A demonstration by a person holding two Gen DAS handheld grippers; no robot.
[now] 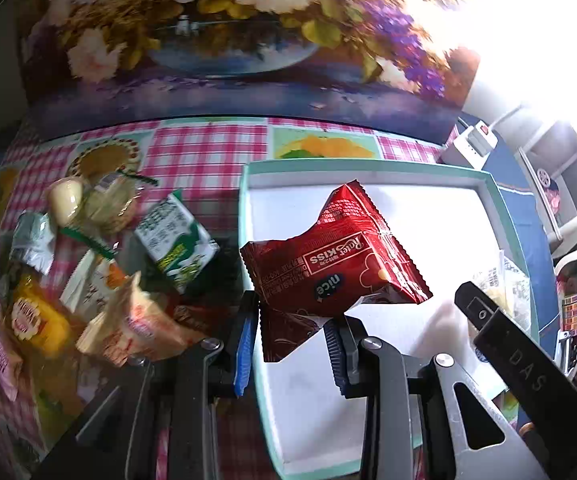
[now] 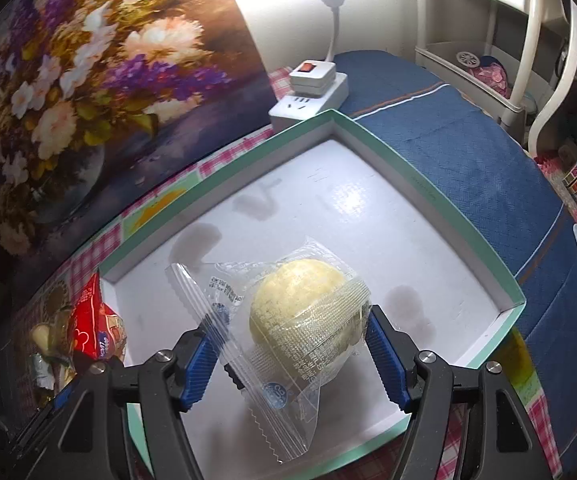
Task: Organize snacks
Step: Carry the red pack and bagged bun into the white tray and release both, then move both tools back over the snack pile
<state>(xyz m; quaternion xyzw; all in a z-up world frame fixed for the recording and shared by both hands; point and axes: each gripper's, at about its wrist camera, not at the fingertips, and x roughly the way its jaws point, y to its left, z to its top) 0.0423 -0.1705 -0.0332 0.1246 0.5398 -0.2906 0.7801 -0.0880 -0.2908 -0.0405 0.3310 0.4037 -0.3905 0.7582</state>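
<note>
My left gripper (image 1: 290, 344) is shut on a red snack packet (image 1: 336, 256) and holds it above the left side of a white tray with a teal rim (image 1: 248, 200). My right gripper (image 2: 292, 356) is closed around a clear-wrapped yellow round pastry (image 2: 300, 312) over the tray (image 2: 388, 152); the blue pads (image 2: 384, 356) touch the wrapper. The red packet also shows at the left of the right wrist view (image 2: 92, 328). A pile of several snack packets (image 1: 88, 272) lies on the checked tablecloth left of the tray.
A floral painting (image 1: 228, 40) stands behind the table. A white power strip (image 2: 308, 96) sits beyond the tray's far corner. A blue cloth (image 2: 468, 152) covers the surface to the right. The right gripper's arm (image 1: 528, 368) crosses the tray's right side.
</note>
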